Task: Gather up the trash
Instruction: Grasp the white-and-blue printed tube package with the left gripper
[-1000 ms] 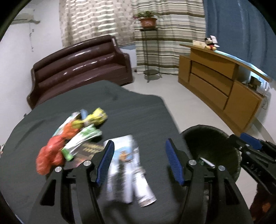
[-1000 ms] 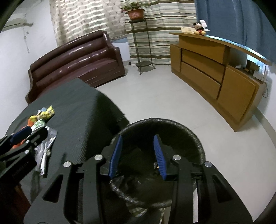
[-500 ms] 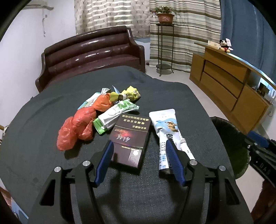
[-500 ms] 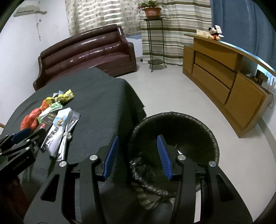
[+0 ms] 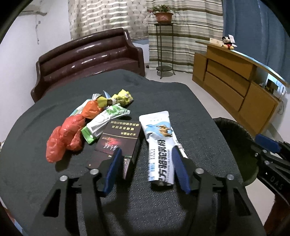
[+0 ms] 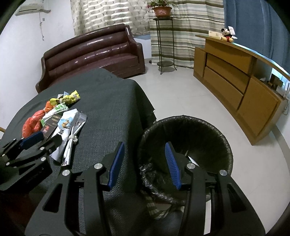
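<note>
Basically, your left gripper [image 5: 145,168] is spread wide, nothing held, low over the table [image 5: 190,101]. Between its fingers lie the near ends of a dark box [image 5: 118,140] and a white-blue pouch [image 5: 159,143]. The pouch looks light, thin, crinkly, probably slippery; pinch it across its width at the near end. The box looks stiff; take its edges. Your right gripper [image 6: 144,163] is spread, empty, above the bin [image 6: 208,127] rim.

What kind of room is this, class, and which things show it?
Most likely a home living room: a brown leather sofa, striped curtains behind a potted plant on a stand, and a wooden sideboard bearing a toy mouse.
</note>
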`<state>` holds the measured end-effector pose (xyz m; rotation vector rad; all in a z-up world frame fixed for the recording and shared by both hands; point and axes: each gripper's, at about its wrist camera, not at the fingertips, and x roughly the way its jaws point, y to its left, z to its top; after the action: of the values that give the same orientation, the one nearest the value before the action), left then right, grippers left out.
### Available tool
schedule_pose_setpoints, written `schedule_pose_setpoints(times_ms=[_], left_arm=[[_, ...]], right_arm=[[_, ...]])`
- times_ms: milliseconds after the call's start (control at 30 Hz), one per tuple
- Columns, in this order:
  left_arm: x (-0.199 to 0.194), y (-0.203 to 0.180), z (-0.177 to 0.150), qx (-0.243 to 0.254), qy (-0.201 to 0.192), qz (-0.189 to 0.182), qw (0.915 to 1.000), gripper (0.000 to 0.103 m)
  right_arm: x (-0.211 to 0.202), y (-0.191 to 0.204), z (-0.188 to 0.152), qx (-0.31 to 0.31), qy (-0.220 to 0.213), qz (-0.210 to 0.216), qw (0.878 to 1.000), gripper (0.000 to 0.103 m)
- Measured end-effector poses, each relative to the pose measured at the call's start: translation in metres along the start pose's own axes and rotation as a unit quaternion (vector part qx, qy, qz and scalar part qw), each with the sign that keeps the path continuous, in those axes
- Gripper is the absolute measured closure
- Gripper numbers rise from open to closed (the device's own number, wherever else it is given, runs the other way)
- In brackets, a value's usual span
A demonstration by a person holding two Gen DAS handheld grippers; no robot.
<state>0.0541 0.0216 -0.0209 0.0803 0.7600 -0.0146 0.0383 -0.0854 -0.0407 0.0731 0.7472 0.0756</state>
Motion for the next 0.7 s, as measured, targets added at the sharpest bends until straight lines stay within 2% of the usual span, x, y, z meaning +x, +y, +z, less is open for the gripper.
schedule_pose_setpoints(times_ms=[167,267,367,700], left_arm=[[-0.001,-0.008,-0.002,0.017,-0.004,-0.004,0.9998,0.062],[0.001,-0.012,-0.002,0.026,0.0,-0.011,0.9996,0.065],[0.003,-0.011,-0.002,0.023,0.004,-0.021,0.9995,0.072],[-0.013,0.002,0.001,-0.001,-0.006,-0.037,0.9993,0.077]], right_arm=[[0.004,-0.003,0.001,0.002,0.006,0.001,1.0,0.057],[0.005,-0.004,0.0,0.001,0.007,0.001,1.0,0.057],[0.007,-0.005,0.0,0.001,0.009,0.002,1.0,0.057],[0.003,0.004,0.001,-0.006,0.002,0.007,1.0,0.057]])
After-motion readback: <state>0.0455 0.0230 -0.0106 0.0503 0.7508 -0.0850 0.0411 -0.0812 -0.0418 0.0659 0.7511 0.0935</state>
